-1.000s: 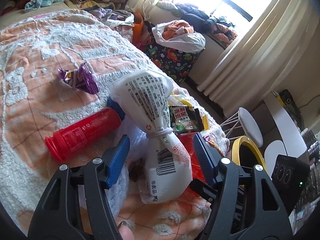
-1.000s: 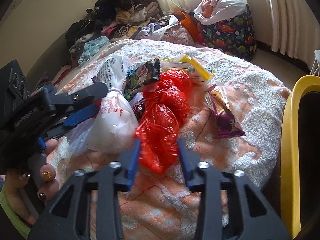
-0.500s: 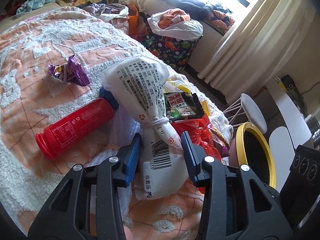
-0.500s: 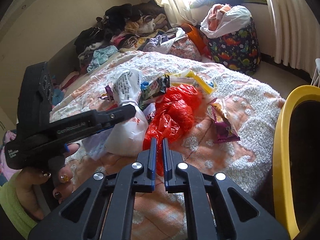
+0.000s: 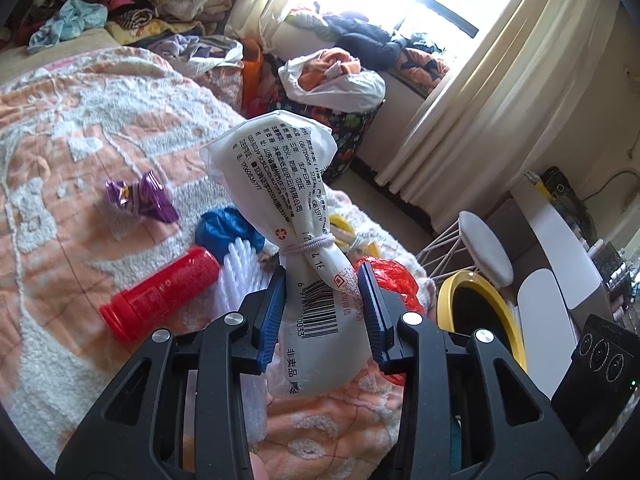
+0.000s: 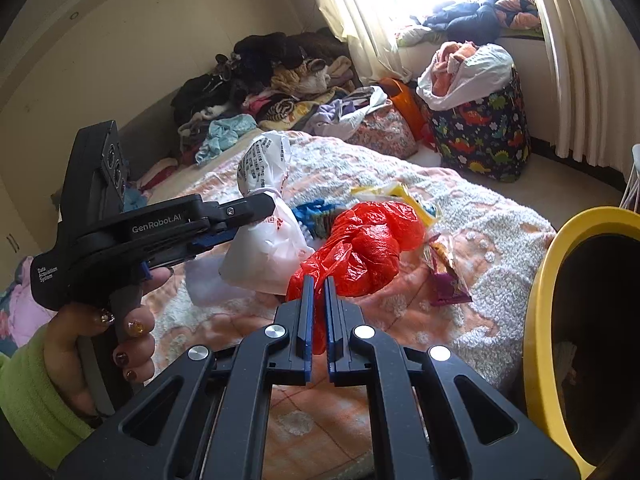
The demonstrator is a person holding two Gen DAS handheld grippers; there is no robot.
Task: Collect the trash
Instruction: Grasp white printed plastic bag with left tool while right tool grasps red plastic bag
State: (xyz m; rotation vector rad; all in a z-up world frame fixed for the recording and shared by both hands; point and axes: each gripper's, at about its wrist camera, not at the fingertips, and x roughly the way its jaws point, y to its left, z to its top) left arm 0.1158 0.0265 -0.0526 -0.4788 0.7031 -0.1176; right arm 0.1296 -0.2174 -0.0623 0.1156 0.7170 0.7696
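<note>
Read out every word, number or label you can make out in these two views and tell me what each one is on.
"GenRobot.AI": side of the left gripper.
"Data Acquisition System": its handle, small.
"GB 19179", "4 1t", a barcode starting "6 9781" and ending "0033", a recycling sign: white plastic bag; its other Chinese print is too small to read.
Red bottle: label blurred.
Purple wrapper: unreadable.

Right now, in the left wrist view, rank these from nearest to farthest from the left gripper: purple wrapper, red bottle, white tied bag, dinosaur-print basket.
1. white tied bag: held in the left gripper.
2. red bottle: lying just left on the bedspread.
3. purple wrapper: farther up-left on the bedspread.
4. dinosaur-print basket: beyond the bed's edge, below the window.
</note>
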